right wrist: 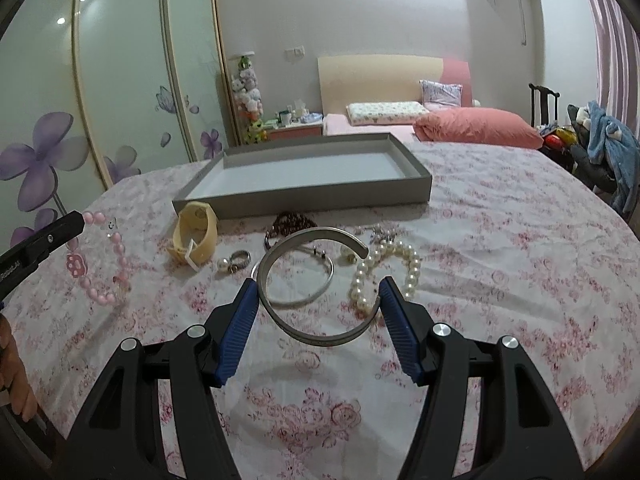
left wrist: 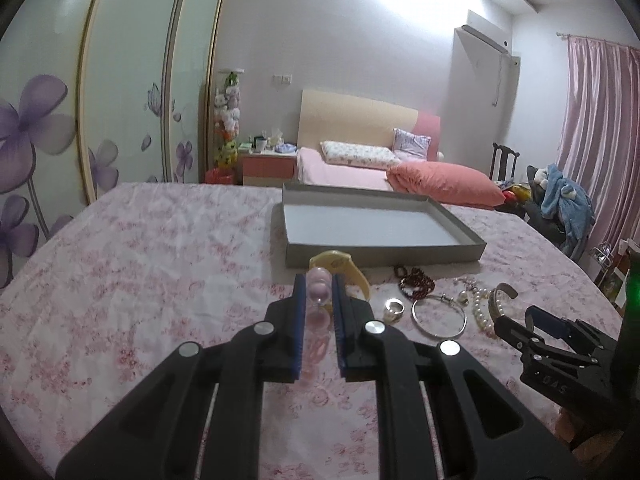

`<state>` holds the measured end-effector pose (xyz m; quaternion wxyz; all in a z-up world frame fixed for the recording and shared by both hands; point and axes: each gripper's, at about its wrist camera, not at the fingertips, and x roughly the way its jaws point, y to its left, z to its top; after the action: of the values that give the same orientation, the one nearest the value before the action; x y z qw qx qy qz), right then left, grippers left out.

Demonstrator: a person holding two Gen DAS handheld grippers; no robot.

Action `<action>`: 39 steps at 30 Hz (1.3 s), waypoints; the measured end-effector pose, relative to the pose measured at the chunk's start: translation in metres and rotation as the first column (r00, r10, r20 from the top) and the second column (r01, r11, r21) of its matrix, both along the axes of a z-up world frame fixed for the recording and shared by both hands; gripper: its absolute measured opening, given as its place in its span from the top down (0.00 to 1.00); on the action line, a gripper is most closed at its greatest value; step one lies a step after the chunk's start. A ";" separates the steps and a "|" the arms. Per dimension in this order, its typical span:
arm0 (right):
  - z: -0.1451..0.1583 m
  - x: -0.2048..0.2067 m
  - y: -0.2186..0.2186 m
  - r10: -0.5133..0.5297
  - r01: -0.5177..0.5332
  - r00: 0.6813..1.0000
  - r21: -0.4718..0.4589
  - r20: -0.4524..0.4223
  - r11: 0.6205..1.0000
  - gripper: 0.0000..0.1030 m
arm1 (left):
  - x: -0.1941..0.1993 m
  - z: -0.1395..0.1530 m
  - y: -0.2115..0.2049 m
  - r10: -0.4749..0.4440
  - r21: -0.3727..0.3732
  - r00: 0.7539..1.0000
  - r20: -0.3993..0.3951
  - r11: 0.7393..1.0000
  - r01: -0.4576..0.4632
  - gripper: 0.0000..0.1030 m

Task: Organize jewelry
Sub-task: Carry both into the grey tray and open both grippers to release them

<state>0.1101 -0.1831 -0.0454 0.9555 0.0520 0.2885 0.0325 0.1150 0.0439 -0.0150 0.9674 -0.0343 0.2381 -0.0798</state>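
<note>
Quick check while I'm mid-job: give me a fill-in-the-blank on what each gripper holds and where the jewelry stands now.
1. The left gripper is shut on the ____ bead bracelet.
2. The right gripper clamps the open silver cuff bangle ____ its pads.
3. The grey tray holds ____ jewelry so far.
4. The pearl bracelet lies on the floral ____.

Missing words: pink; between; no; cloth

Left claw (left wrist: 317, 286), right claw (right wrist: 316, 292): black frames, blue ribbed pads, silver round bolts.
</note>
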 end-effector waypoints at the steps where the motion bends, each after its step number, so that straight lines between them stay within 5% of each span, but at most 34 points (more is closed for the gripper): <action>1: 0.001 0.000 0.000 0.001 -0.001 1.000 0.000 0.006 1.000 0.39 | -0.001 0.001 -0.001 0.001 0.001 1.000 0.005 1.000 -0.001 0.87; 20: 0.038 0.010 -0.008 -0.025 0.033 0.979 -0.034 0.203 0.999 0.39 | 0.003 0.030 -0.026 0.050 0.046 0.993 0.110 0.997 -0.055 0.87; 39: 0.067 0.060 -0.018 -0.055 0.077 0.937 -0.051 0.345 0.996 0.39 | 0.065 0.059 -0.057 0.067 0.057 0.980 0.185 0.995 -0.079 0.87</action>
<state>0.1704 -0.2007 0.0216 0.9929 0.0248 0.1167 0.0000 0.1801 -0.0135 0.0440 0.9880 -0.0044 0.1492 -0.0396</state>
